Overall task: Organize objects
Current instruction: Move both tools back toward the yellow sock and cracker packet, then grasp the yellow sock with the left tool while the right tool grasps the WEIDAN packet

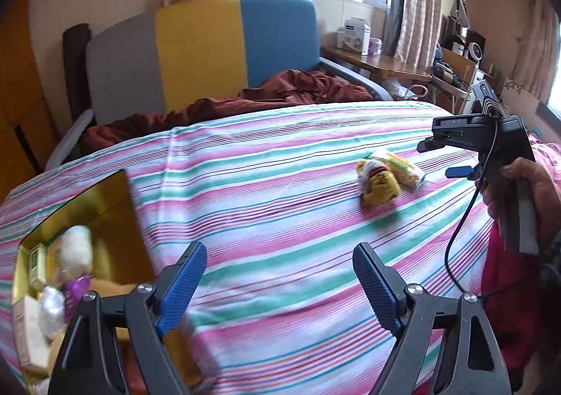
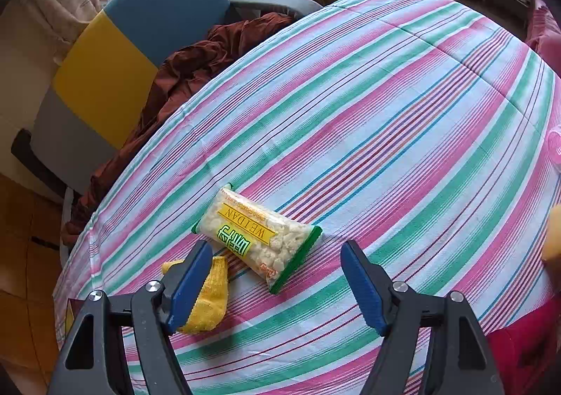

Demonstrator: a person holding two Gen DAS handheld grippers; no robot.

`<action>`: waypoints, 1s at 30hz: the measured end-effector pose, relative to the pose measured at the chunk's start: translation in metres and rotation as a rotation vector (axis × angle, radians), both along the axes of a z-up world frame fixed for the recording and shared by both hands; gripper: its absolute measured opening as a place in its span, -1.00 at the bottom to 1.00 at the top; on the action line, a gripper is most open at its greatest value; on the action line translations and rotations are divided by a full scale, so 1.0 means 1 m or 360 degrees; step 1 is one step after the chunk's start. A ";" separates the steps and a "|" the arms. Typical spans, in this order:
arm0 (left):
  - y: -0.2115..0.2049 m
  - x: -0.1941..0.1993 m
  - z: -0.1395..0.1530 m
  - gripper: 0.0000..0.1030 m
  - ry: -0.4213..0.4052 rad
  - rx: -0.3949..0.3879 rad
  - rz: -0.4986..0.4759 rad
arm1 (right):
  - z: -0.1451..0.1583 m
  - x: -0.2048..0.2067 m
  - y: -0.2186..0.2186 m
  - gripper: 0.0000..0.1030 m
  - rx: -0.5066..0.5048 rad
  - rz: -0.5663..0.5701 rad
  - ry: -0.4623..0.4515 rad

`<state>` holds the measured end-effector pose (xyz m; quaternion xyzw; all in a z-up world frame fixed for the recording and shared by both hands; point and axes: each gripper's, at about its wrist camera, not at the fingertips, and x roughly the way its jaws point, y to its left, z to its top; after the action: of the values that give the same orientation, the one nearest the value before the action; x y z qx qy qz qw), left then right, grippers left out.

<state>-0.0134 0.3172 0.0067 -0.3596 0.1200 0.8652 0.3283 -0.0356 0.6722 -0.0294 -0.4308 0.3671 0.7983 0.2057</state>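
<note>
A clear snack packet (image 2: 252, 230) with green ends and a yellow label lies on the striped bedspread (image 2: 385, 114). A yellow knitted sock (image 2: 214, 303) lies beside it, partly behind my right gripper's left finger. My right gripper (image 2: 277, 247) hangs open just above the packet's near end and touches nothing. The left wrist view shows the packet (image 1: 406, 168) and the sock (image 1: 377, 186) further off. There a hand holds the right gripper (image 1: 441, 158) close beside them. My left gripper (image 1: 280, 275) is open and empty over bare bedspread. A gold-lined box (image 1: 115, 205) with several small items sits to its left.
A chair (image 1: 196, 51) with grey, yellow and blue panels stands beyond the bed, with a maroon cloth (image 1: 280, 89) bunched against it. A cluttered wooden desk (image 1: 378, 61) stands by the window. Red fabric (image 1: 505, 289) lies at the bed's right edge.
</note>
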 end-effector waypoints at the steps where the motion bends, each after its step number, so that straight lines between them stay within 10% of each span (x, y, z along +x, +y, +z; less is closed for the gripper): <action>1: 0.011 -0.002 -0.001 0.67 -0.0018 0.0004 -0.0021 | 0.001 0.001 0.002 0.49 -0.0011 -0.0017 0.0008; 22: 0.191 -0.083 -0.074 0.68 -0.0460 -0.0028 -0.0206 | -0.002 0.005 0.008 0.49 -0.0134 -0.0055 0.0075; 26: 0.186 -0.082 -0.081 -0.15 -0.0436 0.0037 -0.0195 | -0.003 0.002 0.006 0.49 -0.0119 -0.0038 0.0052; 30: 0.152 -0.075 -0.078 -0.25 -0.0448 0.0112 -0.0107 | -0.004 0.001 0.004 0.49 -0.0098 -0.0021 0.0025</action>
<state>-0.0882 0.4691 -0.0712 -0.4616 0.0543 0.7983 0.3830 -0.0348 0.6758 -0.0335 -0.4282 0.3961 0.7885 0.1948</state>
